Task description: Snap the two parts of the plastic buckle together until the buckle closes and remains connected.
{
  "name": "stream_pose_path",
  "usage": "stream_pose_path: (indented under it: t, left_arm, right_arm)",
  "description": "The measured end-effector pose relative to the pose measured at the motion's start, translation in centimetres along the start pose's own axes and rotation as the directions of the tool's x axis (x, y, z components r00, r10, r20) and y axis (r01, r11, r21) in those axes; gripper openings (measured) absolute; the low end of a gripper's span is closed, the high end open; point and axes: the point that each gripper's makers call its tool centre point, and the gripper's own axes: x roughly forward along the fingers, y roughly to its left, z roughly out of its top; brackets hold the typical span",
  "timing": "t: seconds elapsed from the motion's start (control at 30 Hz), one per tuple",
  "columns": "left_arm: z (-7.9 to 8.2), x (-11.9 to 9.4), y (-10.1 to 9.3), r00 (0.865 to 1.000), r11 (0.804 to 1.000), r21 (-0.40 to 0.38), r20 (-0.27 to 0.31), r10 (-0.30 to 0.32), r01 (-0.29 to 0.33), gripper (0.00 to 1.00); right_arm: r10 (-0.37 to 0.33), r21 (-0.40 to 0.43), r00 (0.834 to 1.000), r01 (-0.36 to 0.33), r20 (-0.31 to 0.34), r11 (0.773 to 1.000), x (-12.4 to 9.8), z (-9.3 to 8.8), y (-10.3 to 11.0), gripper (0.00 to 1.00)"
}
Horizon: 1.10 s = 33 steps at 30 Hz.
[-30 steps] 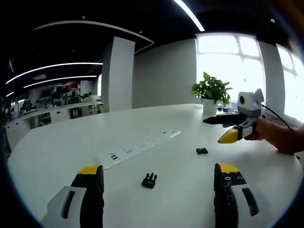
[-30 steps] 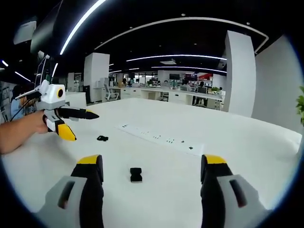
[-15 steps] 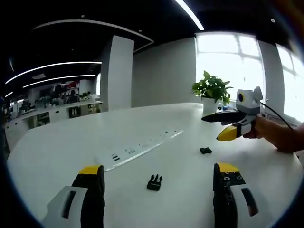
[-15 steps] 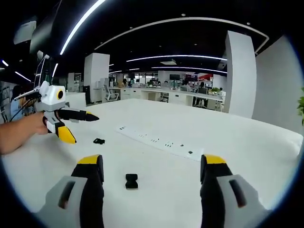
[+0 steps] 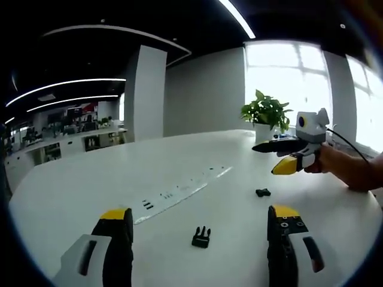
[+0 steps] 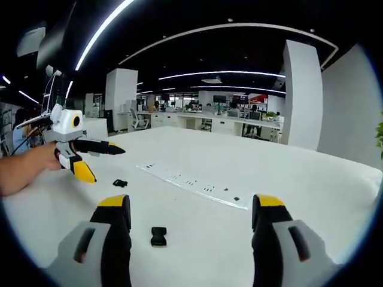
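2 buckle halves lie apart on the white desk (image 5: 197, 173): pronged half (image 5: 201, 237), socket half (image 6: 158, 236). Left tool (image 5: 199, 224) and right tool (image 6: 190, 212) both gape, holding nothing; small details unclear.

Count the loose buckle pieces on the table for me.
2. The pronged buckle piece lies between the left gripper's fingers; the socket buckle piece lies farther off, under the right gripper.

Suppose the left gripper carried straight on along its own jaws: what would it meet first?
Probably the pronged buckle part, lying on the white table between the left gripper's open jaws; depth is uncertain.
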Motion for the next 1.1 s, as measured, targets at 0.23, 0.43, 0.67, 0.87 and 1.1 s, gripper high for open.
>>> stream_pose_path:
  t: [0.23, 0.43, 0.67, 0.87, 1.1]
  left_arm:
    - [-0.8, 0.0, 0.0, 0.999, 1.0, -0.001, -0.032, -0.028, 0.028, 0.91]
    - [-1.1, 0.1, 0.2, 0.999, 0.999, -0.006, -0.039, -0.037, 0.037, 0.9]
    - [-1.7, 0.5, 0.1, 0.996, 0.999, -0.001, -0.064, -0.053, 0.053, 0.89]
    - [-2.2, 0.5, -0.2, 0.994, 0.997, -0.003, -0.083, -0.071, 0.071, 0.85]
    - [-2.6, 0.7, -0.8, 0.99, 0.995, 0.0, -0.101, -0.097, 0.097, 0.82]
  right_arm:
    - [0.022, -0.009, 1.0, -0.022, -0.019, 1.0, 0.2, -0.7, 0.0, 0.82]
    - [0.021, -0.003, 1.0, -0.021, -0.014, 1.0, 0.0, -0.7, -0.4, 0.82]
    - [0.036, -0.006, 0.999, -0.037, -0.022, 0.999, 0.2, -1.0, -0.1, 0.81]
    - [0.059, -0.01, 0.998, -0.059, -0.027, 0.998, 0.3, -1.2, 0.4, 0.8]
    - [0.075, -0.016, 0.997, -0.076, -0.031, 0.997, 0.3, -1.4, 0.8, 0.79]
